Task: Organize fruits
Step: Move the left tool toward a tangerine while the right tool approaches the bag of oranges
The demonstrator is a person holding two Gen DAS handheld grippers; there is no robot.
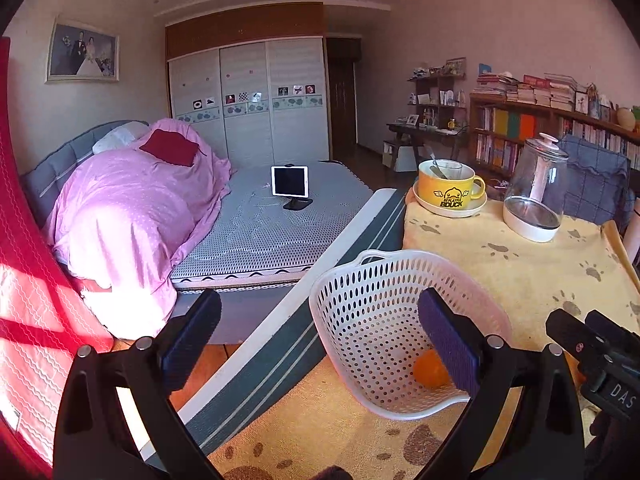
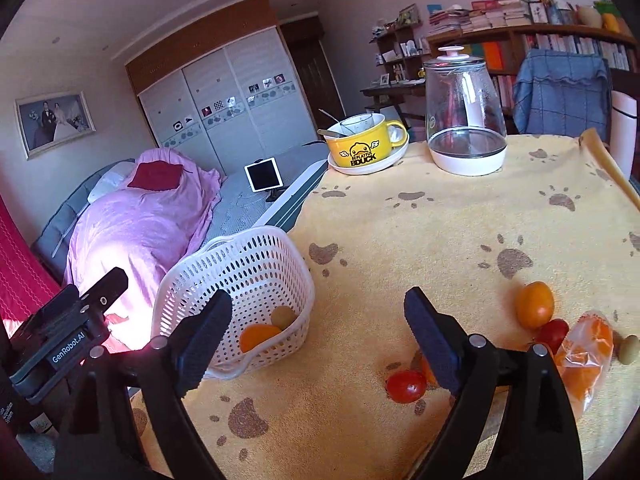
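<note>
A: Where is the fruit sitting right now?

B: Two pieces are lying in the white basket (image 2: 236, 280) already: an orange fruit (image 2: 258, 336) and a duller yellowish one (image 2: 283, 316) touching it. The rest is waiting on the surface (image 2: 420, 240): a red tomato (image 2: 406, 386) just beside the right gripper (image 2: 318, 340), an oval orange fruit (image 2: 534, 304) with a second red tomato (image 2: 554, 334) touching it, a crinkly clear bag (image 2: 588, 356) holding something orange, and a small olive-coloured fruit (image 2: 629, 349) at the far edge.

A: And the grippers?

B: Both are standing wide open and holding nothing. The left gripper (image 1: 320, 344) is hovering at the basket's near rim, one finger over the inside.

A: How should the next pick go?

B: I'd judge the nearest tomato is the natural target. It's round, glossy and probably soft, so the right gripper should be straddling its widest part and closing gently, since a hard squeeze could split it or squirt it away. The towel-like, paw-printed cloth is giving some grip underneath, which helps stop rolling.

A: And the basket?

B: It's thin perforated plastic, light, sitting at the surface's edge nearest the bed (image 2: 168, 216). Steadying it with the left gripper while dropping fruit in low seems wise.
</note>
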